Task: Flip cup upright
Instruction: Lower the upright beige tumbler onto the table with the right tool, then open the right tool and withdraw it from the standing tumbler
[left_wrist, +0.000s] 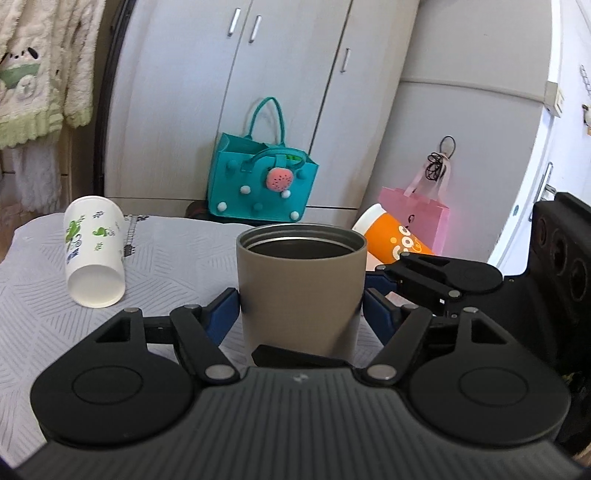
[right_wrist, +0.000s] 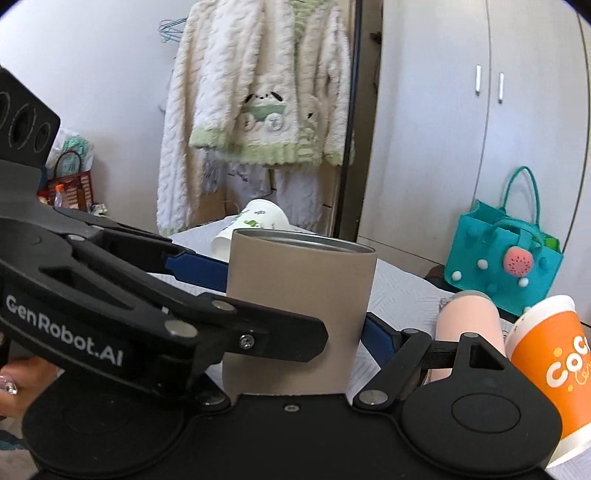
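Observation:
A tan metal cup (left_wrist: 301, 288) stands upright on the grey patterned cloth, mouth up. My left gripper (left_wrist: 301, 314) has its blue pads on both sides of the cup and is shut on it. In the right wrist view the same cup (right_wrist: 299, 314) sits between the blue fingers (right_wrist: 376, 338) of my right gripper (right_wrist: 295, 295), with the left gripper's black arm crossing in front at the left. The right jaws flank the cup closely; contact is not clear.
A white paper cup with green print (left_wrist: 94, 251) lies on its side at the left. An orange paper cup (right_wrist: 550, 373) leans tilted at the right, a pink cup (right_wrist: 469, 325) beside it. A teal bag (left_wrist: 258, 181) and a pink bag (left_wrist: 417, 214) stand behind the table.

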